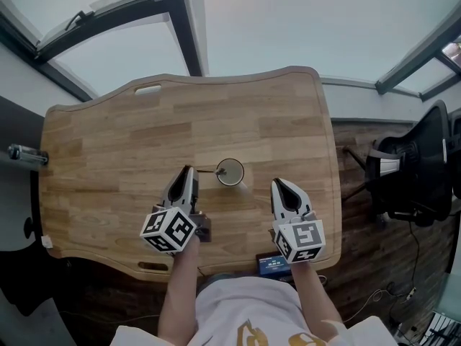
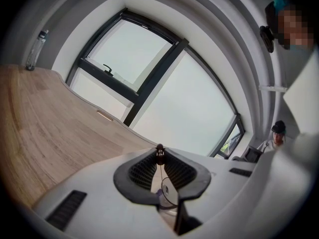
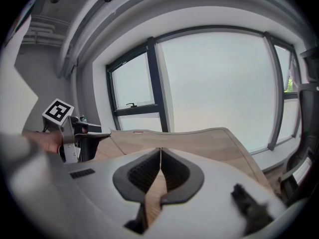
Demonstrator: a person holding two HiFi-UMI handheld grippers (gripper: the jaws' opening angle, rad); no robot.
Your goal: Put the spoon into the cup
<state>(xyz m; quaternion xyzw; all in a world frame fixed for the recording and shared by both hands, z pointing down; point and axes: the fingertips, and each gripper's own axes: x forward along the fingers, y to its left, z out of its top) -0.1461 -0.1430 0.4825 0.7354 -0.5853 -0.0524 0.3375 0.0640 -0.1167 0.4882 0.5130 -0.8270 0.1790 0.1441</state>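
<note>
A small round cup [image 1: 230,172] stands near the middle of the wooden table [image 1: 108,157]. The thin spoon [image 1: 207,170] reaches from my left gripper [image 1: 190,170] rightward to the cup, with its far end over the cup's mouth. In the left gripper view the jaws are shut on the spoon's dark end [image 2: 160,155]; its wire-thin handle runs down to the cup rim [image 2: 169,193] seen below the left gripper [image 2: 160,152]. My right gripper [image 1: 277,184] hovers just right of the cup. The right gripper [image 3: 160,150] is shut with nothing in it.
A bottle [image 1: 26,154] lies at the table's left edge, the same bottle [image 2: 35,49] standing far off in the left gripper view. A black chair [image 1: 416,169] stands to the right of the table. A small blue device [image 1: 274,265] sits at the front edge.
</note>
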